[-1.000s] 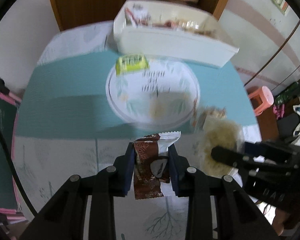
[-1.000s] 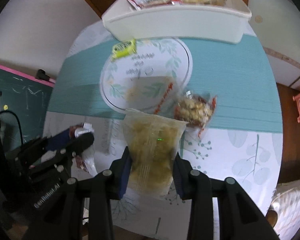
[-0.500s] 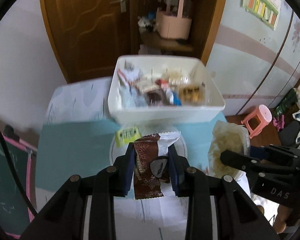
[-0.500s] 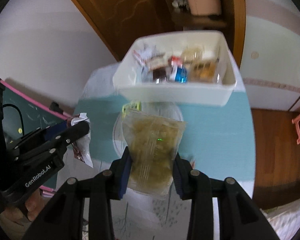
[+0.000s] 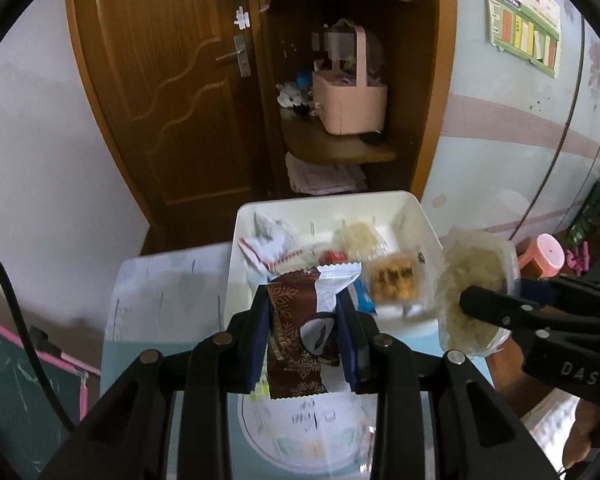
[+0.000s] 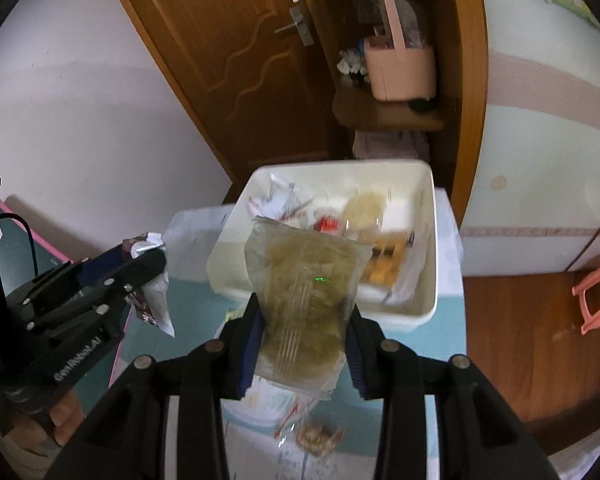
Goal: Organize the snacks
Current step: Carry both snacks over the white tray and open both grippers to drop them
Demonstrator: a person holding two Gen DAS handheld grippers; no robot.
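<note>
My left gripper (image 5: pixel 302 332) is shut on a brown and white snack packet (image 5: pixel 300 336), held in the air in front of the white bin (image 5: pixel 332 204). My right gripper (image 6: pixel 303 332) is shut on a clear bag of yellowish snack (image 6: pixel 304 300), also held up before the white bin (image 6: pixel 434 216). The bin holds several wrapped snacks. In the left wrist view the right gripper (image 5: pixel 476 304) with its bag (image 5: pixel 472 280) is at the right. In the right wrist view the left gripper (image 6: pixel 140 264) with its packet (image 6: pixel 156 300) is at the left.
A round patterned plate (image 5: pixel 300 436) lies on the teal table mat (image 6: pixel 404 432) below the grippers. A small clear bag of snacks (image 6: pixel 318 438) lies on the mat near the plate. A wooden door (image 5: pixel 172 80), a shelf with a pink basket (image 5: pixel 350 108) and a pink stool (image 6: pixel 598 292) stand beyond.
Both grippers rose from the table with their snacks and moved forward toward the white bin, which now sits nearer and lower in both views.
</note>
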